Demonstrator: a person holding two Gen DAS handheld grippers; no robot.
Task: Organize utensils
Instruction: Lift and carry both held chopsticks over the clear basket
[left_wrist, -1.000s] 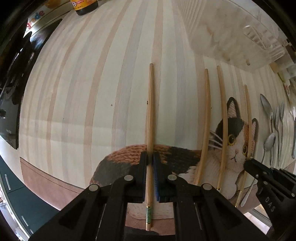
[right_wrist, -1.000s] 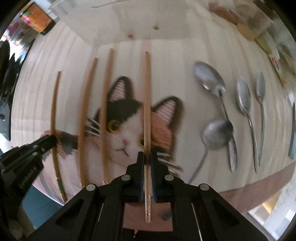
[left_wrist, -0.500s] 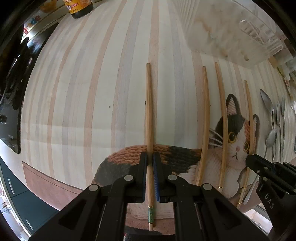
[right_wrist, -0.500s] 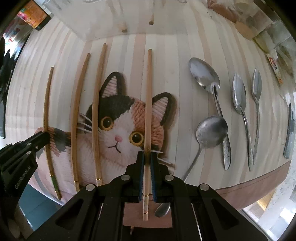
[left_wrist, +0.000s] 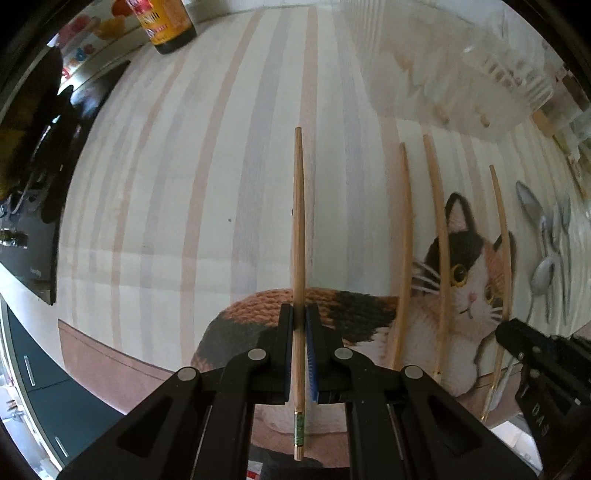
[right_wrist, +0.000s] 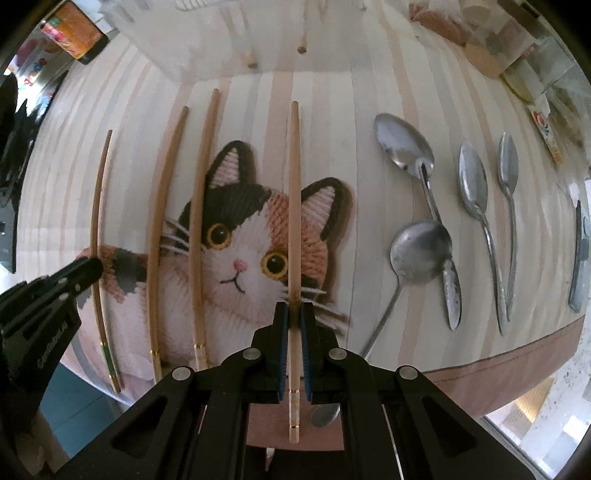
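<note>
I am looking down on a worktop (left_wrist: 166, 184) covered by a pale striped mat (left_wrist: 258, 147) printed with a calico cat (right_wrist: 251, 251). At the far edge of the mat sits a clear plastic rack (left_wrist: 480, 74), blurred in both views. A dark bottle with a yellow label (left_wrist: 168, 26) stands at the far left corner.

My left gripper (left_wrist: 300, 325) points straight down, its fingers (left_wrist: 286, 332) clamped on a wooden chopstick with a green band (left_wrist: 298, 229) near its handle end. This chopstick runs away from me, left of the cat's face and over its knitted back.

My right gripper (right_wrist: 294, 321) also points down, its fingers (right_wrist: 280, 325) clamped on a plain wooden chopstick with gold bands (right_wrist: 294, 203). This one crosses the cat's face, beside its right-hand eye.

Between the two held chopsticks, two more chopsticks (right_wrist: 201, 221) lie side by side on the mat, near each other but apart.

To the right of the cat lie five metal spoons (right_wrist: 469, 181). One round spoon (right_wrist: 421, 251) rests with its bowl against the handle of a larger spoon (right_wrist: 404, 144). A further metal utensil (right_wrist: 580, 258) lies at the far right edge; I cannot tell what kind.
</note>
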